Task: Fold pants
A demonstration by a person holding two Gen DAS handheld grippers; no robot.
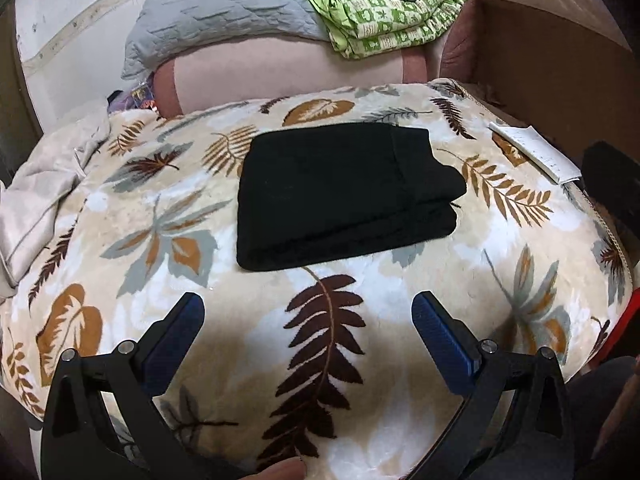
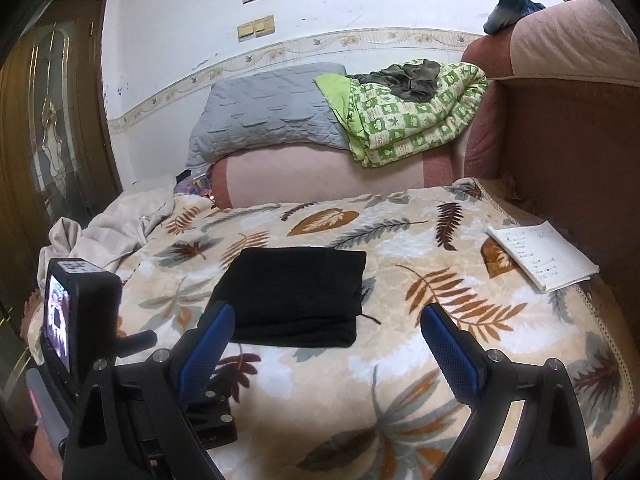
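Observation:
The black pants lie folded into a compact rectangle on the leaf-patterned blanket. They also show in the right wrist view, with a thin drawstring sticking out at the right edge. My left gripper is open and empty, held back from the near edge of the pants. My right gripper is open and empty, just in front of the pants and apart from them. The left gripper's body and its camera show at the left of the right wrist view.
A white notebook lies on the blanket's right side. A beige cloth is crumpled at the left. Behind stand a sofa arm with a grey quilt and a green patterned quilt. A brown sofa back rises at right.

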